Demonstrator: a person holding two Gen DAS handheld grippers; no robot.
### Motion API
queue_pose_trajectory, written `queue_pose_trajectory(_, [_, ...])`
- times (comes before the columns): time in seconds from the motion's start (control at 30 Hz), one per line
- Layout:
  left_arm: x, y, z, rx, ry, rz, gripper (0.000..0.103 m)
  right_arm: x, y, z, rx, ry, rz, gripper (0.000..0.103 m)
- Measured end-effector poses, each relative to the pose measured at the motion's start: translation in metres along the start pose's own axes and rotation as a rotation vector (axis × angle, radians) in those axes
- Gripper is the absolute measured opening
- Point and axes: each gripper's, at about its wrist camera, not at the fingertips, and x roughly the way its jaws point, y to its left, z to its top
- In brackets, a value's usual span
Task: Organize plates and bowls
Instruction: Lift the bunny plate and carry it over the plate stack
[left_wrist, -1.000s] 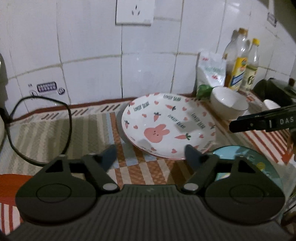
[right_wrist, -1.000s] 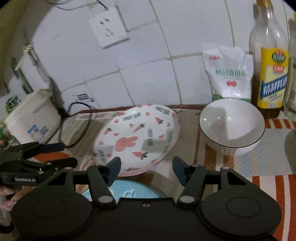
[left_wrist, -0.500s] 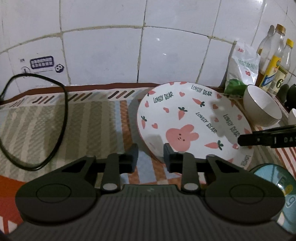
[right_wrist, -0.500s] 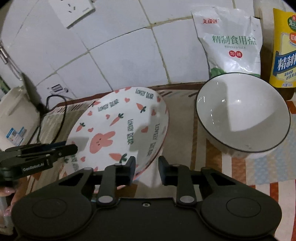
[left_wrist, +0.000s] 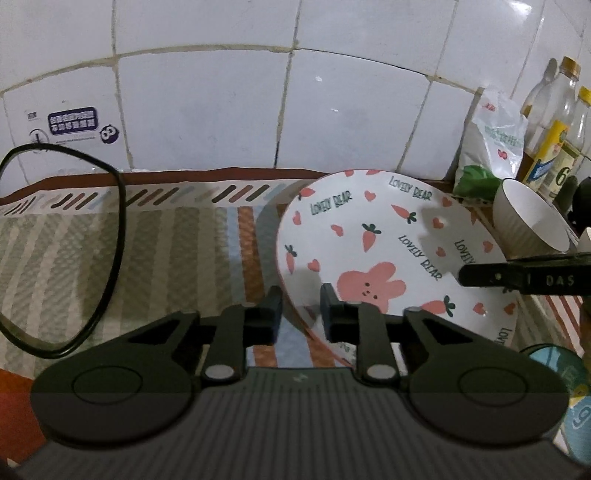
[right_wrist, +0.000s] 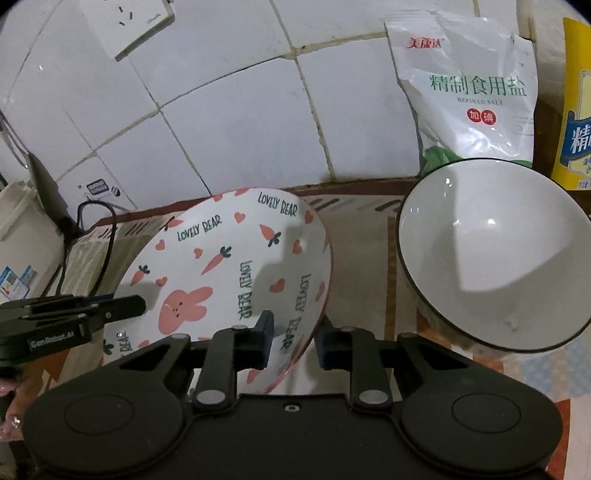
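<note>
Left claw (left_wrist: 301, 302) and right claw (right_wrist: 293, 330) have just closed on the rabbit plate's (right_wrist: 221, 266) opposite rims

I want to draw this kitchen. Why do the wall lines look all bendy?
Left wrist view: the fisheye lens bows the tiled wall grout into arcs. Right wrist view: same bending, plus a hard shadow inside the white bowl.

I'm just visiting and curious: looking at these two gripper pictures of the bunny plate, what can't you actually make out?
- Bunny plate: its near rim disappears behind the left gripper in the left view, and behind the right gripper in the right view.
- Blue dish: cut off by the left view's right edge.
- Wall sticker: print too small to read.
- White bowl: what it rests on is hidden by its own body.
</note>
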Motion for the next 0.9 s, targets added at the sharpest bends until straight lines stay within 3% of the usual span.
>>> queue_pose_trajectory(0.17, [-0.001, -0.012, -0.009, 0.029, -0.030, 0.068, 0.020, -0.007, -0.005, -0.002, 0.005, -0.037, 0.027, 0.021])
queue_pose_trajectory(0.43, [-0.026, -0.027, -0.012, 0.067, -0.102, 0.101, 0.019, -0.033, 0.004, -0.006, 0.001, -0.100, 0.041, 0.021])
queue_pose_trajectory(0.9, [-0.110, -0.046, -0.033, 0.129, -0.140, 0.062, 0.020, -0.110, 0.037, -0.036, -0.028, -0.108, 0.039, 0.021])
